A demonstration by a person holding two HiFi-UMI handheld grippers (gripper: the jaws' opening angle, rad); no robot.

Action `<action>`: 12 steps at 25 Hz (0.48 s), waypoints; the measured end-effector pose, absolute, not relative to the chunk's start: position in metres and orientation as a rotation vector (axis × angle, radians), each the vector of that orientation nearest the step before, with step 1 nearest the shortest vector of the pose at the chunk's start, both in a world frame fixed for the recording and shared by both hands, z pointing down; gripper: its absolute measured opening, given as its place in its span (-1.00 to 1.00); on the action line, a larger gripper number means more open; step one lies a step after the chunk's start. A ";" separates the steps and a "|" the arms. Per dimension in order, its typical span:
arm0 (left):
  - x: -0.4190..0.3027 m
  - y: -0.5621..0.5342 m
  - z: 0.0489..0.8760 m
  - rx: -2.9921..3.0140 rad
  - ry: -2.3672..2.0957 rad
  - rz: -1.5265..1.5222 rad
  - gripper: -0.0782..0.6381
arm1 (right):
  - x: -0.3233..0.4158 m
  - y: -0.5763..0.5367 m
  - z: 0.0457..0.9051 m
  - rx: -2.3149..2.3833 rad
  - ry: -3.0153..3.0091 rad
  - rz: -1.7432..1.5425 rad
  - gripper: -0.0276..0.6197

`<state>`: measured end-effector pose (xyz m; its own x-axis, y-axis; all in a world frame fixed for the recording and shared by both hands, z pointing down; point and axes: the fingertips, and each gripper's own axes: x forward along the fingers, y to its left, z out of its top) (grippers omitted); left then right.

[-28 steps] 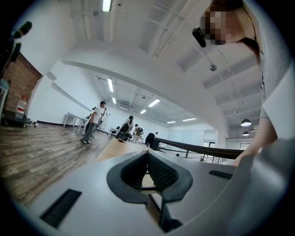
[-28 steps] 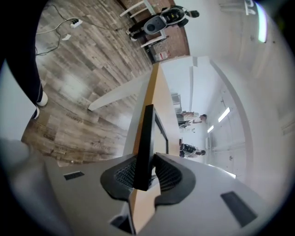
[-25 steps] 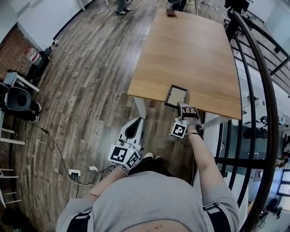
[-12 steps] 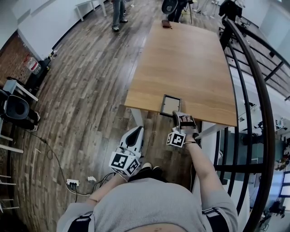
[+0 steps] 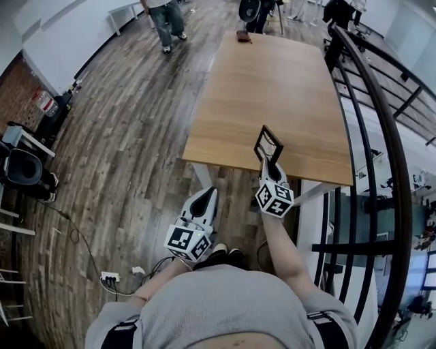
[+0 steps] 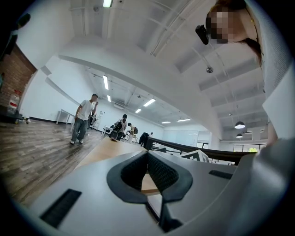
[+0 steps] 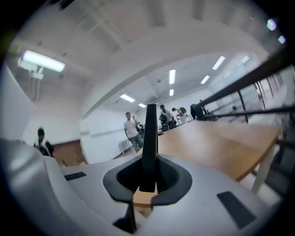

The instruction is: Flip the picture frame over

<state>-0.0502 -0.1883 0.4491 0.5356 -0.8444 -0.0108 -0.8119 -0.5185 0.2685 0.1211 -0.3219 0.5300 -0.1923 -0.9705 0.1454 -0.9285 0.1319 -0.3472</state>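
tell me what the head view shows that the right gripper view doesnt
Only the head view: the whole picture frame raised on edge above the table's near edge, the empty left hand-held gripper out over the floor, and a small dark object at the table's far end. Only the right gripper view: the pads clamped on the frame's edge, which looks like a thin dark bar, plus ceiling lights. Both: the right hand-held gripper, the frame, the wooden table and a standing person in the background.

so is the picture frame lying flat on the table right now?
No, the picture frame stands up on edge, clamped in the right gripper near the front edge of the table.
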 end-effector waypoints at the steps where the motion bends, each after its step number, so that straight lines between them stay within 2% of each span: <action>1: -0.048 -0.189 0.449 2.548 -1.391 -0.202 -0.76 | 0.125 -0.320 0.529 -1.833 2.167 -0.669 -0.75; 6: -0.043 -0.189 0.453 2.555 -1.367 -0.184 -0.76 | 0.136 -0.309 0.544 -1.447 1.634 -1.030 -0.75; 12: -0.045 -0.185 0.459 2.555 -1.362 -0.146 -0.76 | 0.140 -0.298 0.595 -1.309 1.278 -1.166 -0.75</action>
<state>-0.0454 -0.1850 0.4594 0.5600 -0.8281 0.0255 -0.8040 -0.5357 0.2581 0.1401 -0.2983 0.5946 0.0062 -0.9998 0.0201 -0.1114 -0.0206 -0.9936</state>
